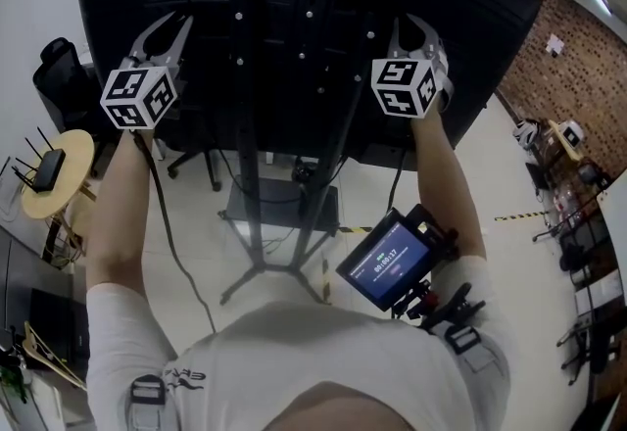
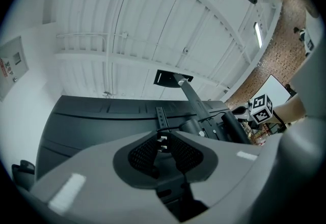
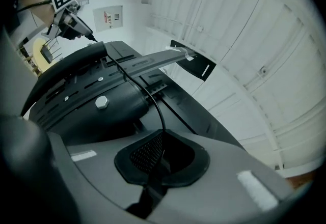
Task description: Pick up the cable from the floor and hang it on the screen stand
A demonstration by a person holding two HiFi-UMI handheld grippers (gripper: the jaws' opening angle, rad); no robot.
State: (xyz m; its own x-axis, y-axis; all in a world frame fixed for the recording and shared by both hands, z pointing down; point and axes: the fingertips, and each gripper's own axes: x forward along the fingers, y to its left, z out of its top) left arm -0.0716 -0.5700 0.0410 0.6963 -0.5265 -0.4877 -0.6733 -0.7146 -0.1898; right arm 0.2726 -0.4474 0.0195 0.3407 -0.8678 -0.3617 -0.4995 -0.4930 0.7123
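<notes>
Hanging nearest the person, the black cable (image 1: 168, 223) dropped from the left gripper (image 1: 167, 27) along the left forearm, on the person's side of the screen stand (image 1: 253, 194). Its lower end was lost behind the shirt. A small lit display (image 1: 390, 261) sat strapped to the right forearm, to the right of the stand's pole.

Both grippers were raised against the stand's upper part, one on each side of the pole. The left gripper (image 2: 162, 139) had its pads drawn in on a narrow gap with a small pale piece and a dark strand between them. It appeared to pinch the cable there. The right gripper (image 3: 162, 149) was pressed together on the cable (image 3: 153, 103), which rose out of its pads. From there the cable arched over the stand's black mounting bracket (image 3: 114, 98) and ran on toward the left gripper.

Just behind the bracket, the dark back of the screen (image 1: 470, 18) was fixed to the stand. On the pale floor beyond the stand's splayed feet, a round wooden table (image 1: 76, 147) carrying a router (image 1: 47, 167) stood off to the left, with a black chair (image 1: 59, 76) past it. A brick wall (image 1: 588, 57) closed the far right.
</notes>
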